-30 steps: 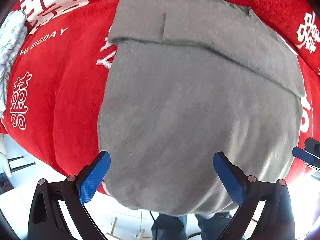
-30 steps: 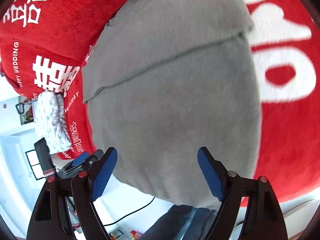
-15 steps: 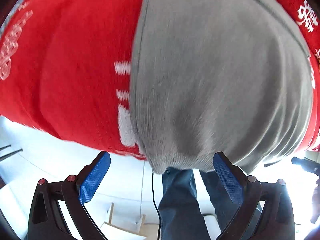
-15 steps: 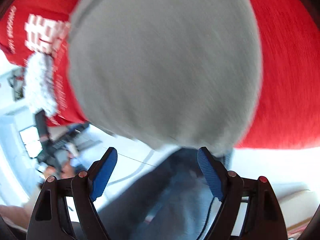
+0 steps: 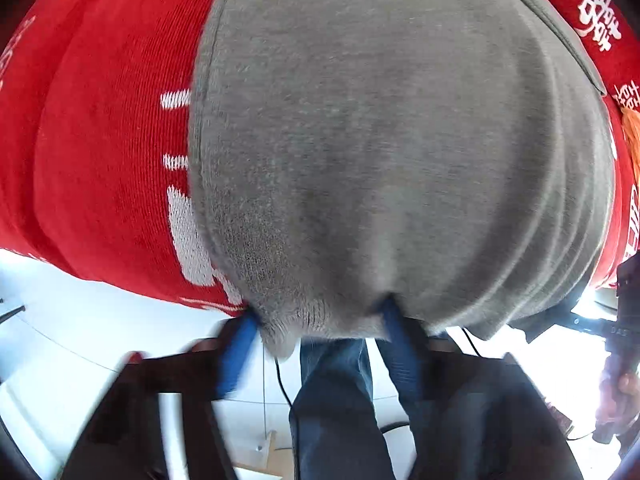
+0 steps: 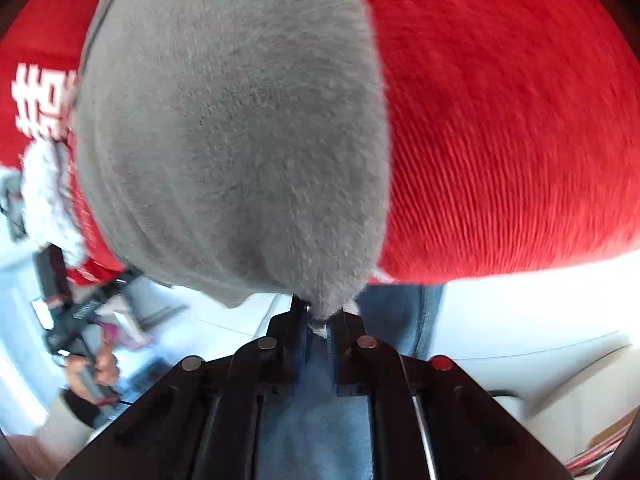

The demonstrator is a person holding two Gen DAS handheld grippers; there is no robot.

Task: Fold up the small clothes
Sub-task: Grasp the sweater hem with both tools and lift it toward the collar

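Each hand-held gripper — left (image 5: 320, 320), right (image 6: 320, 316) — just closed, pinches the grey garment's (image 5: 380, 140) near hem; it lies lengthwise away.

L tongs (image 5: 320, 320) just closing on cloth edge; R tongs (image 6: 318, 316) clamped, both angled down.

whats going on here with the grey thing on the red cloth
A person is folding a grey garment laid on a red cloth with white lettering, using a gripper in each hand. Both grippers have just been closing on the garment's near hem, which hangs over the table edge. The right gripper is shut on one corner; the left gripper has the hem bunched between its blue fingers. The fold itself has not yet started.
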